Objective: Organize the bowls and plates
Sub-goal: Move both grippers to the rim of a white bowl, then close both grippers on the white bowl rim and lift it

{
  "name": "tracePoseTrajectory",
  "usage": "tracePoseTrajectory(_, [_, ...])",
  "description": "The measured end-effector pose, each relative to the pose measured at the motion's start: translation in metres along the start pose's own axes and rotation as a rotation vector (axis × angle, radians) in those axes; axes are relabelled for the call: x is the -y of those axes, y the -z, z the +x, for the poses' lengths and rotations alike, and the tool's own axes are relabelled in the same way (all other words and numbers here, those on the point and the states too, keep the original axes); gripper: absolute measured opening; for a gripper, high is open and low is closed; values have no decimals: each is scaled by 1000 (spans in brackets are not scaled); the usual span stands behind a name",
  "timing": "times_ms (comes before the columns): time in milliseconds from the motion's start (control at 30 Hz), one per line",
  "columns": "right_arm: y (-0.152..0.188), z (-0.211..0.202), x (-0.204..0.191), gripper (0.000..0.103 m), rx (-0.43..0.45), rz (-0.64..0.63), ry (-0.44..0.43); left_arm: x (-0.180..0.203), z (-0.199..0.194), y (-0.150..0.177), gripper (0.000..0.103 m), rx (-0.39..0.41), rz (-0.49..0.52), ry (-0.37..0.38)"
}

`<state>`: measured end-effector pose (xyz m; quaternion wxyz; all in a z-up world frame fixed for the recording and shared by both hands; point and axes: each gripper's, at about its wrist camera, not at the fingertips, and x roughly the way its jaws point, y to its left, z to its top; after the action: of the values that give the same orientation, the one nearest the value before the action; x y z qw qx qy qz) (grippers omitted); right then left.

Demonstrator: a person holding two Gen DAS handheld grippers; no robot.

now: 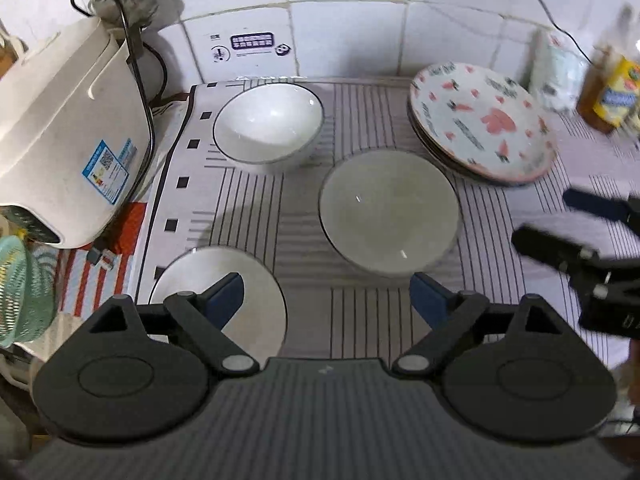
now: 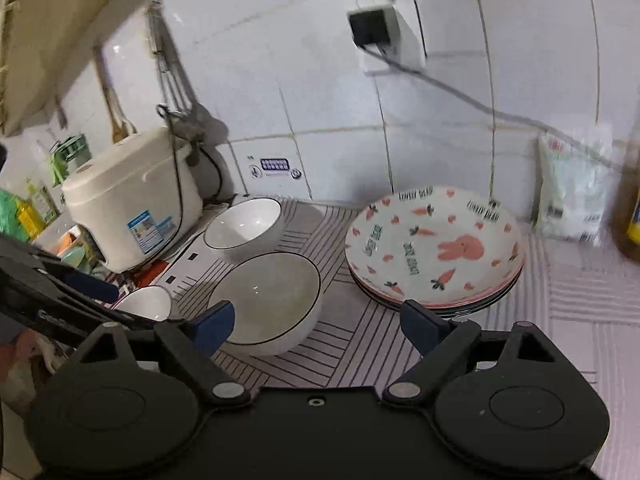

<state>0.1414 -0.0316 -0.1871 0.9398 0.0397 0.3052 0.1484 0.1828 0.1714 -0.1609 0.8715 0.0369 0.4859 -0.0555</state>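
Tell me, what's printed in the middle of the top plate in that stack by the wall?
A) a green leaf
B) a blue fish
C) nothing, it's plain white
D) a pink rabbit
D: in the right wrist view the top plate of the stack shows a pink rabbit near its centre, with small orange carrots and hearts scattered around it.

three bowls (image 1: 268,124), one stack of plates (image 1: 480,120), one rice cooker (image 1: 68,132)
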Motion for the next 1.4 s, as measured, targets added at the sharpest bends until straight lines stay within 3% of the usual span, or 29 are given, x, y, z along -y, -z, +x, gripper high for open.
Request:
tracePoseTrajectory(133, [-1, 31, 1, 90, -59, 32, 0, -12, 23, -14, 90, -12, -45, 24])
tracePoseTrajectory(267, [1, 57, -4, 87, -103, 58, -1, -11, 41, -26, 88, 5, -8, 14])
tracePoseTrajectory(433, [6, 81, -6, 74, -159, 77, 31, -6, 63, -37, 81, -8, 45, 3])
tracePoseTrajectory(633, [10, 85, 2, 62, -181, 114, 71, 0, 78, -33, 52, -52, 67, 1])
tracePoseTrajectory(700, [9, 87, 11, 52, -196, 167, 56, 1, 83, -30, 33, -72, 61, 11])
tracePoseTrajectory(733, [10, 88, 16, 49, -204, 204, 45, 1, 86, -28, 29, -84, 49, 26])
tracePoseTrajectory(767, [10, 90, 22, 43, -214, 258, 22, 0, 89, -26, 15, -101, 25, 54])
tracePoseTrajectory(800, [12, 92, 29, 34, -229, 333, -17, 0, 90, -25, 11, -119, -1, 75])
tracePoseTrajectory(833, [13, 93, 34, 29, -241, 403, -56, 0, 90, -23, 11, -124, -23, 70])
tracePoseTrajectory(867, [13, 93, 35, 14, -246, 441, -84, 2, 88, -22, 11, -129, -21, 69])
tracePoseTrajectory(1033, [10, 86, 22, 15, -277, 394, -41, 9, 77, -16, 11, -159, -42, 85])
tracePoseTrajectory(1167, [11, 61, 31, 16, -269, 422, -57, 17, 60, -10, 11, -166, -75, 134])
tracePoseTrajectory(1400, [19, 13, 50, 16, -287, 424, -40, 55, 32, 9, 12, -184, -48, 154])
